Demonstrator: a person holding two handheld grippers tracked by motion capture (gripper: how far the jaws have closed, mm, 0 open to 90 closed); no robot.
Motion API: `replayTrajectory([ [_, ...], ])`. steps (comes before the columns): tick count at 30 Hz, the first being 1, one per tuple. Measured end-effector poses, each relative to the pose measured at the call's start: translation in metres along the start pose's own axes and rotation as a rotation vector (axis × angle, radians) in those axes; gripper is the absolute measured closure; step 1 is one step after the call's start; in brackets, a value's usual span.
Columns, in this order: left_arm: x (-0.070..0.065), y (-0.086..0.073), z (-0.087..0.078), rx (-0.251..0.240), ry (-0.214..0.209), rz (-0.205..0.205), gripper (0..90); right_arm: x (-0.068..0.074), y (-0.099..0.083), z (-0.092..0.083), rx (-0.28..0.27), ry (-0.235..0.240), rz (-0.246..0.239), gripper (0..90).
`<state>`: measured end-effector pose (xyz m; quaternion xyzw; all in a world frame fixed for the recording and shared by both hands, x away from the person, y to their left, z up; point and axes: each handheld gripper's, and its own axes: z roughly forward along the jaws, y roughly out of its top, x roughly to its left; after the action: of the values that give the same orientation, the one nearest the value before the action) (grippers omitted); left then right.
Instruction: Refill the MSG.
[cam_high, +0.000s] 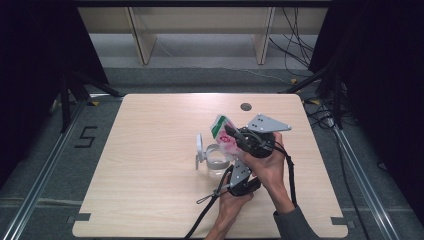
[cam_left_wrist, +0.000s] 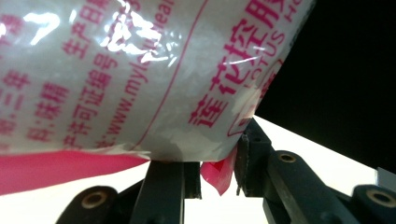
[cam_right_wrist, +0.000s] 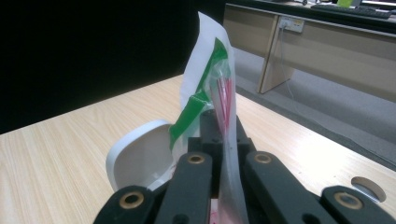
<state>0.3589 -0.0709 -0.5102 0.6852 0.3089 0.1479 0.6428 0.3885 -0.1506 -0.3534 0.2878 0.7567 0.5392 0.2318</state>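
The clear plastic jar (cam_high: 216, 161) with its white hinged lid (cam_high: 199, 148) open stands near the middle of the light wooden table (cam_high: 150, 165). Just above the jar is the white plastic bag with pink print and a green stripe (cam_high: 223, 132) (tilted). The right gripper (cam_right_wrist: 218, 122) is clenched on the bag's edge. The left gripper (cam_left_wrist: 219, 170), beside the jar, holds the bag's pink corner between its jaws.
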Motion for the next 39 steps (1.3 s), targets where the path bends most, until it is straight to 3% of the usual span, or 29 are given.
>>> replayTrajectory([
  [4, 0.0009, -0.0001, 0.0001, 0.000, -0.002, 0.000, 73.8, 0.0013, -0.0006, 0.0026, 0.005, 0.002, 0.014, 90.0],
  [6, 0.0011, 0.0004, -0.0006, 0.008, 0.005, 0.001, 73.8, -0.0015, -0.0001, 0.0032, 0.007, 0.003, -0.019, 90.0],
  [8, 0.0008, 0.0005, -0.0009, 0.008, 0.004, 0.002, 73.8, 0.0006, 0.0001, 0.0037, 0.008, 0.005, 0.008, 90.0],
  [10, 0.0009, 0.0007, -0.0002, 0.001, -0.005, 0.002, 73.8, -0.0012, 0.0006, 0.0043, -0.004, 0.003, -0.023, 90.0],
  [16, 0.0012, 0.0008, -0.0005, 0.018, 0.002, 0.010, 73.9, -0.0016, 0.0001, 0.0047, 0.007, 0.014, -0.004, 90.0],
  [17, 0.0012, 0.0010, -0.0005, 0.020, 0.004, 0.009, 73.9, 0.0003, -0.0002, 0.0041, 0.020, 0.006, 0.024, 90.0],
  [26, 0.0007, 0.0014, 0.0020, 0.003, 0.003, -0.002, 73.9, -0.0007, 0.0006, 0.0061, 0.025, 0.017, -0.003, 90.0],
  [28, 0.0013, 0.0018, 0.0018, 0.003, 0.009, 0.000, 73.9, 0.0019, 0.0009, 0.0057, 0.031, 0.011, 0.025, 90.0],
  [30, 0.0012, 0.0019, 0.0018, 0.000, 0.007, 0.000, 73.9, 0.0008, 0.0019, 0.0069, 0.026, 0.010, -0.002, 90.0],
  [31, 0.0014, 0.0021, 0.0017, 0.001, 0.008, 0.001, 74.0, 0.0019, 0.0021, 0.0076, 0.032, 0.026, 0.015, 90.0],
  [33, 0.0019, 0.0021, 0.0024, -0.012, -0.003, 0.000, 74.0, 0.0013, 0.0032, 0.0082, 0.036, 0.028, 0.000, 90.0],
  [39, 0.0022, 0.0018, 0.0021, -0.014, -0.002, -0.002, 74.0, 0.0018, 0.0040, 0.0084, 0.046, 0.026, 0.014, 90.0],
])
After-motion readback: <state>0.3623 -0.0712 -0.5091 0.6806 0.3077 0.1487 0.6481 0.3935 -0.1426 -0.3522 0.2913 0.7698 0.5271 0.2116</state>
